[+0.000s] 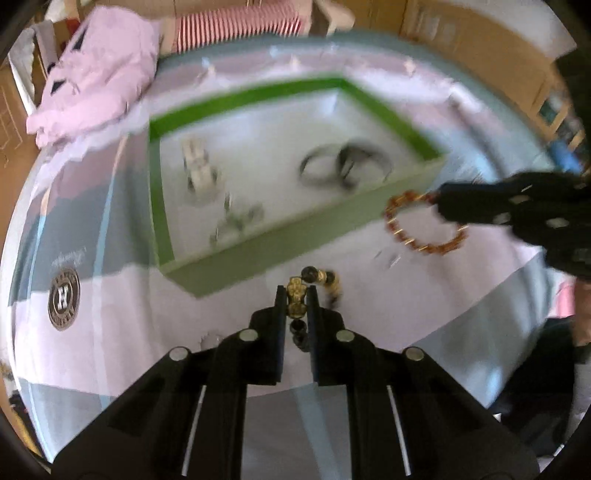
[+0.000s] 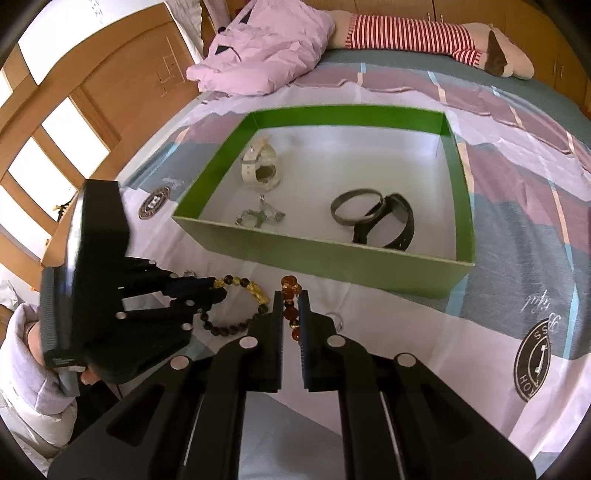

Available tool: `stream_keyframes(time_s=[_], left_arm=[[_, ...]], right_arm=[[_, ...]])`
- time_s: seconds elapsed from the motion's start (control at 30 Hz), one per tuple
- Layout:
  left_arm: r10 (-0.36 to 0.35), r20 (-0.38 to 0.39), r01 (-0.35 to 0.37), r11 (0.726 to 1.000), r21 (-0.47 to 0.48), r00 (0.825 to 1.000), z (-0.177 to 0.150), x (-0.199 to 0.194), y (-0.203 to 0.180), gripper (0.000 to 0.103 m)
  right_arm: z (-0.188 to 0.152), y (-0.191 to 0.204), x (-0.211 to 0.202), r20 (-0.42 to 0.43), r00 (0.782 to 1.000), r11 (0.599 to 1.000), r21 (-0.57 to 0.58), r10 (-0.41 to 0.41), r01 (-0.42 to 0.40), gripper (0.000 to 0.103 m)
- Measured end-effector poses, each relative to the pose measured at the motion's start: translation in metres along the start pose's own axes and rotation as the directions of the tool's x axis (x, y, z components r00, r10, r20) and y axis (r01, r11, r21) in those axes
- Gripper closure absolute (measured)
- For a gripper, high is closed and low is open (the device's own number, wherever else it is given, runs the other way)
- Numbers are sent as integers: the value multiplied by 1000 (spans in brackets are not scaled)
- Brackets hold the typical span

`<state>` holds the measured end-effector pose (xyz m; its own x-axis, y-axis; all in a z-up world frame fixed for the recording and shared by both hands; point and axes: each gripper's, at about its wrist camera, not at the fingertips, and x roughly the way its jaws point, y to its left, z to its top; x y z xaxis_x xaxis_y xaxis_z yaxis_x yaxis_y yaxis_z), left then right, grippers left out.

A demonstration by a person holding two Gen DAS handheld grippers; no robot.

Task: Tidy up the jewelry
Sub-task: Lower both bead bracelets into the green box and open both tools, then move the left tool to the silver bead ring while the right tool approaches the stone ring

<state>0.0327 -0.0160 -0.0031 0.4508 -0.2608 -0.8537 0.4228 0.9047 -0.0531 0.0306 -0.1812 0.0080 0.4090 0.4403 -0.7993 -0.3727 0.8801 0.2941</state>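
A green box [image 1: 258,264] [image 2: 332,258] with a white floor sits on the bed. Inside lie a white watch [image 2: 258,166], a silver necklace [image 2: 260,218], a metal bangle [image 2: 354,208] and a black band [image 2: 391,225]. My left gripper [image 1: 296,295] [image 2: 218,290] is shut on a black-and-gold bead bracelet [image 1: 317,280] [image 2: 236,306] in front of the box. My right gripper [image 2: 290,299] [image 1: 439,201] is shut on an amber bead bracelet [image 2: 290,295] [image 1: 417,221] held just above the bedspread, near the box's front wall.
The patchwork bedspread [image 2: 498,177] covers the bed. A pink garment [image 2: 266,44] and a striped plush toy [image 2: 406,33] lie at the far side. A small ring [image 2: 336,319] lies on the cloth by my right gripper. A wooden door [image 2: 74,122] stands left.
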Motion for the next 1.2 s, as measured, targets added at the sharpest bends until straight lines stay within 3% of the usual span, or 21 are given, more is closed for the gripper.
stream_keyframes(time_s=[0.17,0.3,0.4,0.6,0.73,0.8,0.83,0.87,0.97,1.07,1.2], left_arm=[[-25,183,37,997,-60,983,21,-47,12,93],[22,215,-6,997,-73,976,52,-49,23,93],[30,184,-10,994,-105,982,58,-34,27,93],[53,90,-39,988,-147,995,57,13,43,93],[56,78,-44,987,-153,995,52,17,46,91],[57,107,-41,988,-151,993,50,4,47,78],[56,123,-37,988,-150,991,49,-3,46,71],[57,130,-37,988,-151,990,48,-7,47,71],[54,119,-36,988,-150,991,31,-26,48,71],[70,18,-66,979,-192,997,1,-20,59,71],[104,-140,-134,965,-224,985,-25,17,68,71]], right_arm=[[10,2,-32,121,992,999,2,45,-46,96],[23,1,-56,268,960,996,16,83,-90,96],[35,-2,-56,312,947,996,31,72,-86,96],[54,-12,-8,236,972,997,70,3,-20,96],[52,-21,24,150,988,994,103,-33,18,96],[49,-24,27,137,990,992,122,-43,26,84],[48,-25,23,148,988,991,132,-34,15,70],[46,-24,20,161,987,991,134,-24,2,61],[42,-20,1,206,978,993,117,0,-25,54],[28,-11,-15,184,979,993,69,83,-97,54],[6,9,1,66,997,999,-32,42,-40,54]])
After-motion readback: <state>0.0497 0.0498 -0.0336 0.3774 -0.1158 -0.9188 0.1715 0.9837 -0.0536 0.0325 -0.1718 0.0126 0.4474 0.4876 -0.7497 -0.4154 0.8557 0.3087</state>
